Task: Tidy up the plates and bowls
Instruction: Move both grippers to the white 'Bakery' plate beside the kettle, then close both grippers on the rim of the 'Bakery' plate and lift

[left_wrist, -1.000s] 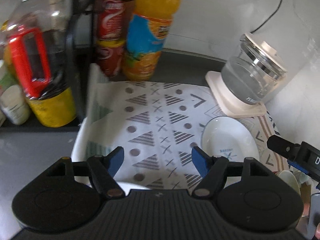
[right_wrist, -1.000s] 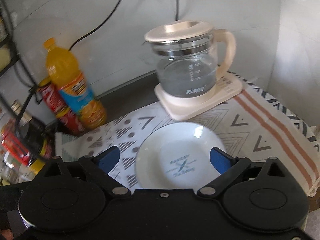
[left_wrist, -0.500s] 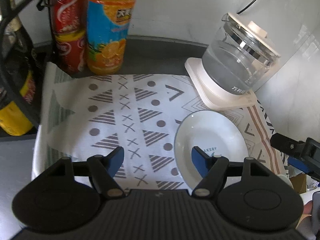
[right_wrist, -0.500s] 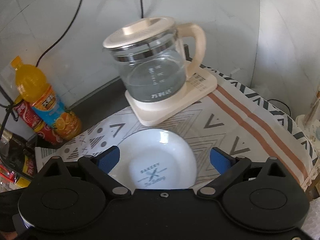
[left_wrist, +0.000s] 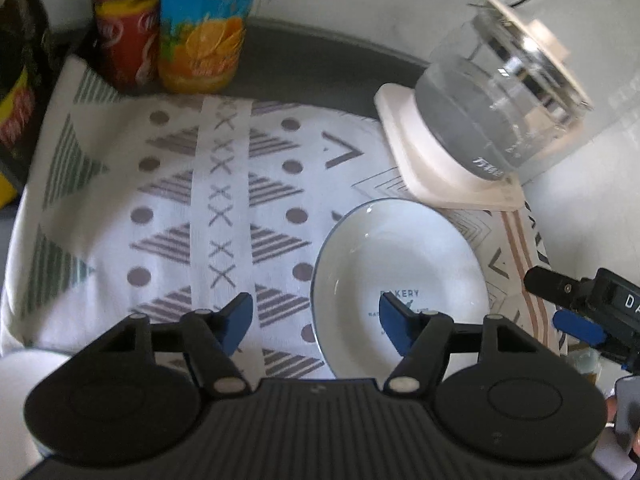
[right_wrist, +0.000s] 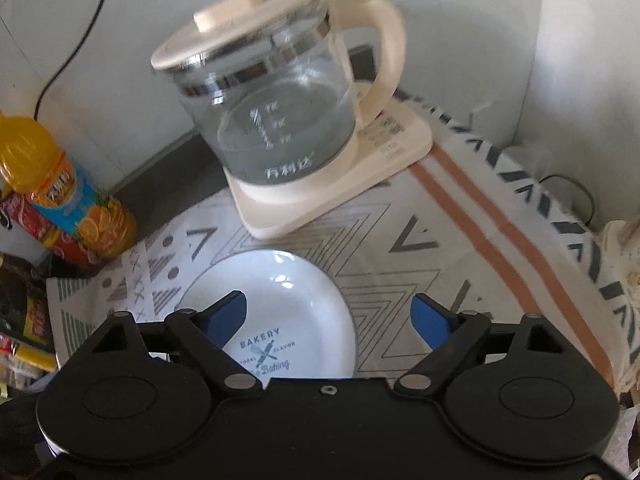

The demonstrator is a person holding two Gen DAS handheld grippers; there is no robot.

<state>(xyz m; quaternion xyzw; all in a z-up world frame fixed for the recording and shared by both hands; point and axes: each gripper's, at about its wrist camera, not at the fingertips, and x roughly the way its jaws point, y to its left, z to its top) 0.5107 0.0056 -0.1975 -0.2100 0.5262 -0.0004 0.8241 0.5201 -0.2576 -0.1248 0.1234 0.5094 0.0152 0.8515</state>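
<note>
Worktop (left_wrist: 328,60) first: dark grey, and nearly all I see of it lies under a patterned cloth (left_wrist: 172,200) printed with triangles, dots and crosses. I take the white plate (left_wrist: 400,256) as my landmark; it lies flat on that cloth, its printed middle reading BAKERY, nothing on it and nothing gripping it.

Behind the plate, toward the wall, a glass kettle (right_wrist: 276,120) with a cream lid and handle stands on its cream base (right_wrist: 340,196); the base's near edge comes just beside the plate's far rim. Well off to the plate's left, at the back of the cloth, I see an orange drink bottle (left_wrist: 204,28) upright with a red can (left_wrist: 124,36) touching its left side.

From my left wrist camera, my left gripper (left_wrist: 316,322) hangs over the near left part of the plate: one blue-padded finger is above the cloth, the other above the plate's printed middle, jaws wide with nothing between them. I cannot tell whether either pad touches.

My right gripper (right_wrist: 330,316) hangs over the plate's near right part, jaws wide too, empty, one pad above the plate and the other above bare cloth to its right.
</note>
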